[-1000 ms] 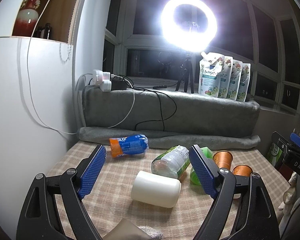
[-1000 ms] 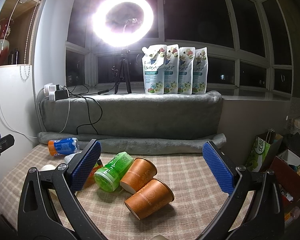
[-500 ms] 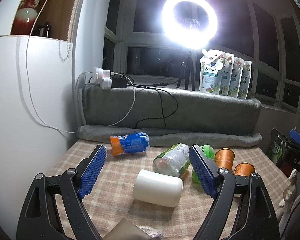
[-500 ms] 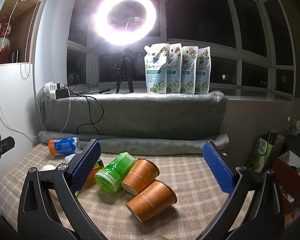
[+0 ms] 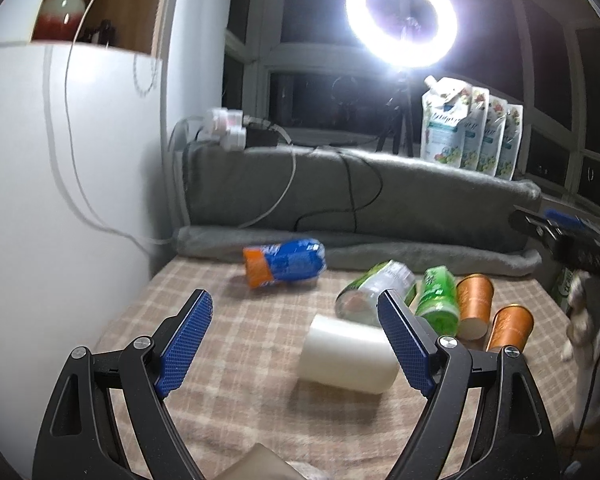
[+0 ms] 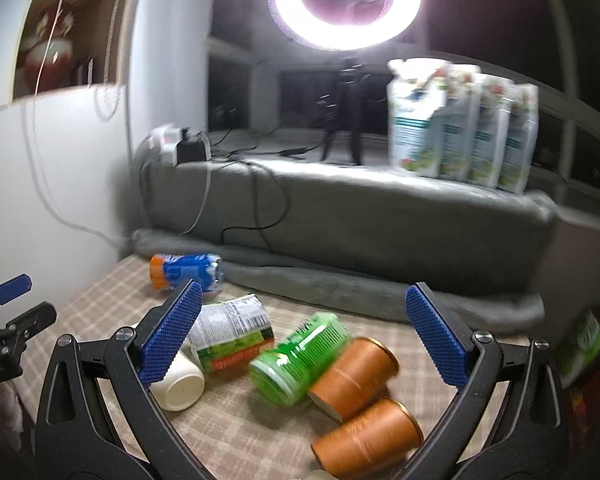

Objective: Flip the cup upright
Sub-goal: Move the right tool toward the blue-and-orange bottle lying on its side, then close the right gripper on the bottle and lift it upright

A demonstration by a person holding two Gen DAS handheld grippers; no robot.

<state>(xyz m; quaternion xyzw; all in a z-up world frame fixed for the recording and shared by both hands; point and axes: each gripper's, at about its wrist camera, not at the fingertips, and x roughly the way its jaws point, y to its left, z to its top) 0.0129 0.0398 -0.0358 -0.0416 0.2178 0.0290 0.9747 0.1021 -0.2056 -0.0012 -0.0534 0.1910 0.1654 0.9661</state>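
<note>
That white cup (image 5: 346, 354) at the left gripper's (image 5: 296, 344) two o'clock looks light and slick — its wide-open, empty fingers should pinch mid-wall, gently.

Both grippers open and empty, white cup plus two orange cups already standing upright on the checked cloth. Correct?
Not quite. The white cup and both orange cups lie on their sides, as the right wrist view shows. The rest holds: left gripper and right gripper are open and empty over the checked cloth.
</note>
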